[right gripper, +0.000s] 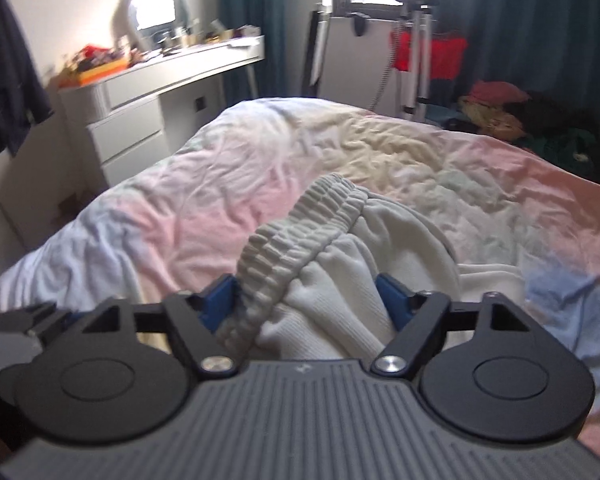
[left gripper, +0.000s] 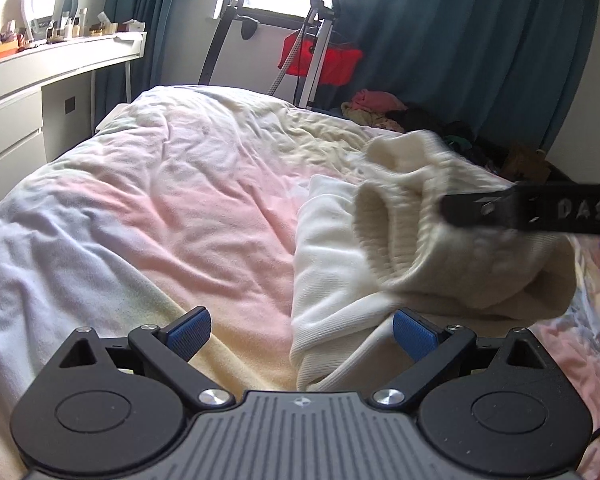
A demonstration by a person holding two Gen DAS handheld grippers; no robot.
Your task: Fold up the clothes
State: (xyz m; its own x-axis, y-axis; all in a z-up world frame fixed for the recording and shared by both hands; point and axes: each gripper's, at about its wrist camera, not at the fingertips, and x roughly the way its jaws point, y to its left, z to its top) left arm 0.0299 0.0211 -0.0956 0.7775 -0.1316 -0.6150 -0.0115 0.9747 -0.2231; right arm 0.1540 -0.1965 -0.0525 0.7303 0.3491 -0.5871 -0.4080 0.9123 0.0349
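Observation:
A cream-white pair of sweatpants (left gripper: 340, 256) lies bunched on the pastel duvet (left gripper: 160, 200). Its ribbed elastic waistband (right gripper: 296, 236) runs between the right gripper's blue pads. My right gripper (right gripper: 308, 300) is wide open with the waistband and bunched cloth (right gripper: 340, 292) between its fingers, not pinched. It also shows in the left wrist view (left gripper: 520, 212) as a blurred black finger over the lifted cloth. My left gripper (left gripper: 302, 334) is open just above the duvet, its right pad (left gripper: 414, 334) beside the garment's folded edge.
A white dresser (right gripper: 132, 120) with clutter stands left of the bed. Teal curtains (left gripper: 460, 40) hang behind. A stand with a red cloth (left gripper: 324, 56) and a pile of clothes (right gripper: 520, 116) lie beyond the bed's far right.

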